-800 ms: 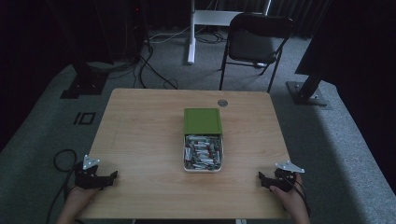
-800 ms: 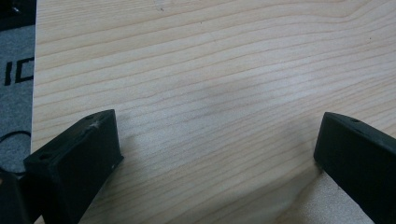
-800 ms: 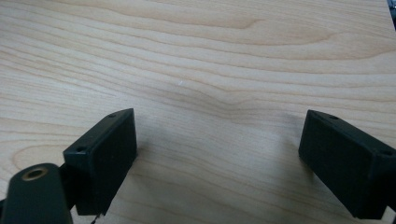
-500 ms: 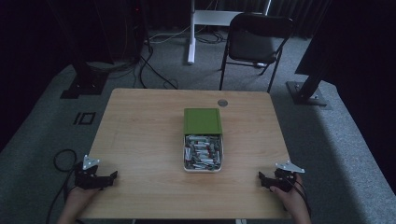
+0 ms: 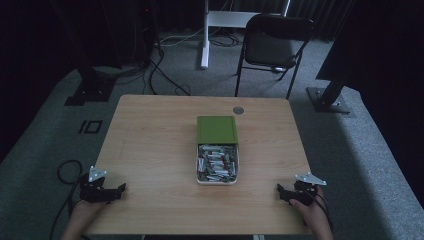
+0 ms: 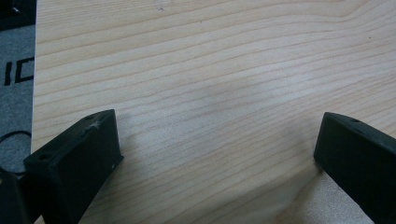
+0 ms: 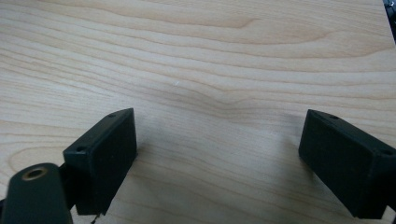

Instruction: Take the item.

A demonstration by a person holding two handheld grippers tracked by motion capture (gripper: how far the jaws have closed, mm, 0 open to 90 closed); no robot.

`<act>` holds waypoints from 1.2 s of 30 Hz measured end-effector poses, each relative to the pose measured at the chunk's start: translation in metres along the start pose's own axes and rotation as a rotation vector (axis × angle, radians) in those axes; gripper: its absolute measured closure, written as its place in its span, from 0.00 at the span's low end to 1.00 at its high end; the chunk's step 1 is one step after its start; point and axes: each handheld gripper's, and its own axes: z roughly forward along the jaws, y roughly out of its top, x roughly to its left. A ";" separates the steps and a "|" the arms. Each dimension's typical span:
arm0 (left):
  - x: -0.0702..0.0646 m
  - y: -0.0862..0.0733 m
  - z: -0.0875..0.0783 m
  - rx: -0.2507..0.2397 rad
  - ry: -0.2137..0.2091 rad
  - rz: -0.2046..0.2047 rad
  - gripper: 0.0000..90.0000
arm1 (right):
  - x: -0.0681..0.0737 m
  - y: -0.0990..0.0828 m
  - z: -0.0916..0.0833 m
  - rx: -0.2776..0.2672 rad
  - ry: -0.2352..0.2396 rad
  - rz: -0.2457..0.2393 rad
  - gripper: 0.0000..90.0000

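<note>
A white tray [image 5: 198, 164] full of several small batteries sits in the middle of the wooden table [image 5: 150, 150], with a green lid [image 5: 216, 129] lying against its far end. My left gripper [image 5: 120, 189] rests at the table's near left corner, open, with only bare wood between its jaws [image 6: 219, 149]. My right gripper [image 5: 280, 190] rests at the near right corner, also open over bare wood [image 7: 219, 149]. Both stand well apart from the tray.
A small round grey disc [image 5: 238, 110] is set in the table near its far edge. Beyond the table stand a black folding chair [image 5: 272, 45] and a white stand [image 5: 205, 35]. Cables lie on the grey carpet at the left [image 5: 65, 172].
</note>
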 end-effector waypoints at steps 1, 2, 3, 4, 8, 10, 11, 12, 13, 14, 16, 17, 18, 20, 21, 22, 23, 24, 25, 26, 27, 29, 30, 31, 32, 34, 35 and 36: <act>0.000 0.000 0.000 0.000 0.000 0.000 0.01 | 0.000 0.000 0.000 0.000 0.002 -0.002 0.12; 0.000 0.000 0.000 0.000 0.000 0.000 0.01 | 0.000 0.000 0.000 0.000 0.003 -0.003 0.12; 0.000 0.000 0.000 0.000 0.000 0.000 0.01 | 0.000 0.000 0.000 -0.001 0.003 -0.004 0.12; 0.000 0.000 0.000 0.000 0.000 0.000 0.01 | -0.001 0.000 0.000 -0.002 0.006 -0.006 0.12; 0.000 0.000 0.000 0.000 0.000 0.000 0.01 | -0.001 0.001 0.001 -0.003 0.025 -0.028 0.13; 0.000 0.000 0.000 0.000 0.000 0.000 0.01 | -0.001 0.001 0.001 -0.002 0.029 -0.031 0.13; 0.000 0.000 0.000 0.000 0.000 0.000 0.01 | -0.001 0.001 0.001 -0.001 0.030 -0.030 0.13; 0.000 0.000 0.000 0.000 0.000 0.000 0.01 | -0.002 0.002 0.001 0.005 0.025 -0.028 0.13; 0.000 0.000 0.000 0.000 0.000 0.001 0.01 | -0.003 0.002 0.000 0.006 0.014 -0.030 0.13; 0.000 0.000 0.000 0.000 0.000 0.001 0.01 | -0.004 0.003 0.000 0.006 0.000 -0.038 0.13; 0.000 0.000 0.000 0.000 0.000 0.000 0.01 | -0.005 0.004 -0.002 0.004 0.001 -0.031 0.13; 0.000 0.000 0.000 0.000 0.000 0.000 0.01 | -0.005 0.005 -0.003 -0.005 0.008 -0.021 0.13; 0.000 0.000 0.000 0.000 0.000 0.001 0.01 | -0.006 0.006 -0.005 -0.012 0.013 -0.020 0.13; 0.000 0.000 0.000 0.000 0.000 0.001 0.01 | -0.007 0.010 -0.008 -0.021 0.019 -0.021 0.13; 0.000 0.000 0.000 0.000 0.000 0.001 0.01 | -0.008 0.012 -0.010 -0.031 0.024 -0.020 0.13; 0.000 0.000 0.000 0.000 0.000 0.001 0.01 | -0.008 0.013 -0.011 -0.036 0.030 -0.019 0.13; 0.000 0.000 0.000 0.000 0.000 0.001 0.01 | -0.009 0.015 -0.012 -0.039 0.039 -0.018 0.13; 0.000 0.000 0.000 0.000 0.000 0.001 0.01 | -0.010 0.016 -0.012 -0.040 0.043 -0.019 0.13; 0.000 0.000 0.000 0.000 0.000 0.000 0.01 | -0.010 0.018 -0.013 -0.039 0.040 -0.021 0.13; 0.000 0.000 0.000 0.000 0.000 0.000 0.01 | -0.011 0.019 -0.013 -0.038 0.036 -0.025 0.13; 0.000 0.000 0.000 0.000 0.000 0.000 0.01 | -0.011 0.021 -0.014 -0.040 0.038 -0.027 0.13; 0.000 0.000 0.000 0.000 0.000 0.001 0.01 | -0.011 0.025 -0.015 -0.052 0.044 -0.022 0.13; 0.000 0.000 0.000 0.000 0.000 0.000 0.01 | -0.011 0.027 -0.016 -0.057 0.046 -0.021 0.13; 0.000 0.000 0.000 0.000 0.000 0.001 0.01 | -0.011 0.030 -0.017 -0.064 0.047 -0.021 0.13; 0.000 0.000 0.000 0.000 0.000 0.000 0.01 | -0.010 0.031 -0.018 -0.066 0.048 -0.022 0.13; 0.000 0.000 0.000 0.000 0.000 0.000 0.01 | -0.009 0.035 -0.020 -0.079 0.056 -0.024 0.13; 0.000 0.000 0.000 0.000 0.000 0.000 0.01 | -0.008 0.038 -0.021 -0.085 0.057 -0.031 0.13; 0.000 0.000 0.000 0.000 0.000 0.000 0.01 | -0.007 0.040 -0.022 -0.088 0.059 -0.035 0.13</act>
